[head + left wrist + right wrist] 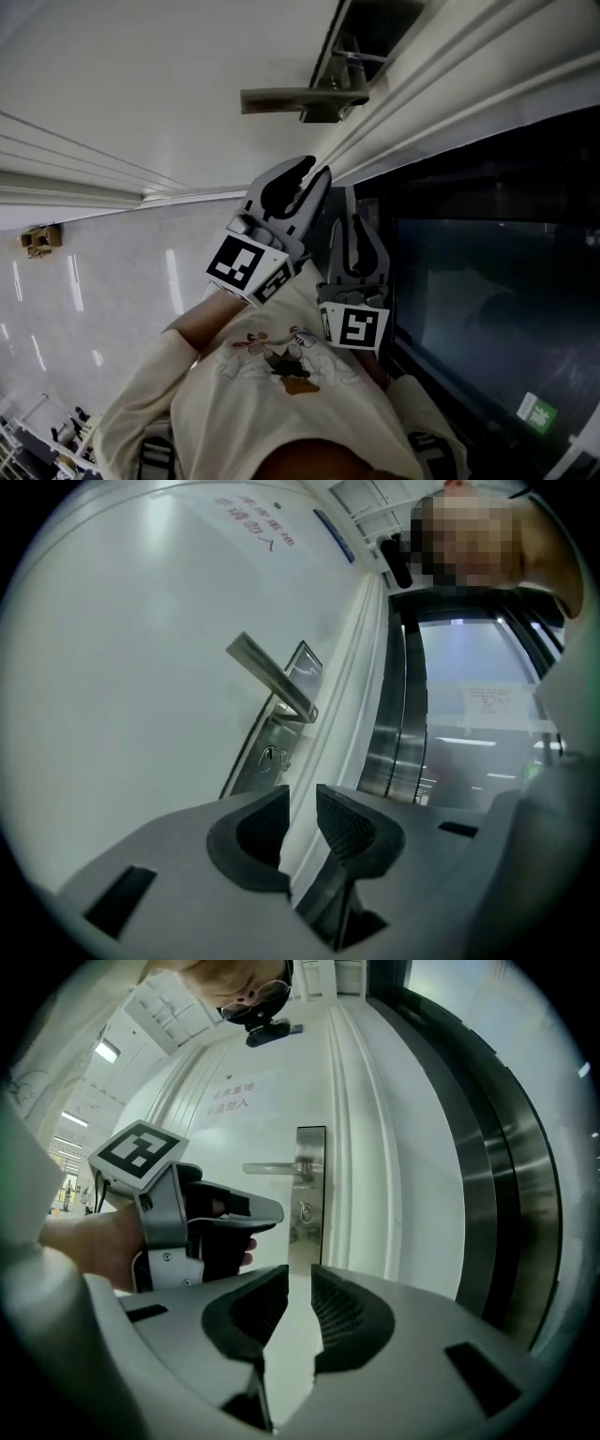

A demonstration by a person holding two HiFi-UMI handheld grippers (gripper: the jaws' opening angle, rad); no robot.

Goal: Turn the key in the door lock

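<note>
A steel lever handle point(300, 98) juts from a long steel lock plate point(310, 1147) on a white door point(225, 1138). Below the handle point(277, 1166) a small key point(304, 1209) sits in the keyhole; the left gripper view shows the key point(270, 756) under the handle point(272, 679). My left gripper point(311, 172) points at the door, short of the plate, open with a narrow gap and nothing between its pads point(349, 825). My right gripper point(353, 217) hangs back beside it, also open and empty; its view shows the left gripper point(255, 1213) left of the plate.
Right of the door run white frame mouldings point(441, 84) and a dark glass panel point(487, 281) with steel posts point(487, 1194). A red-lettered notice point(251, 532) is on the door above the handle. The person's cream sleeve and shirt point(281, 394) fill the lower head view.
</note>
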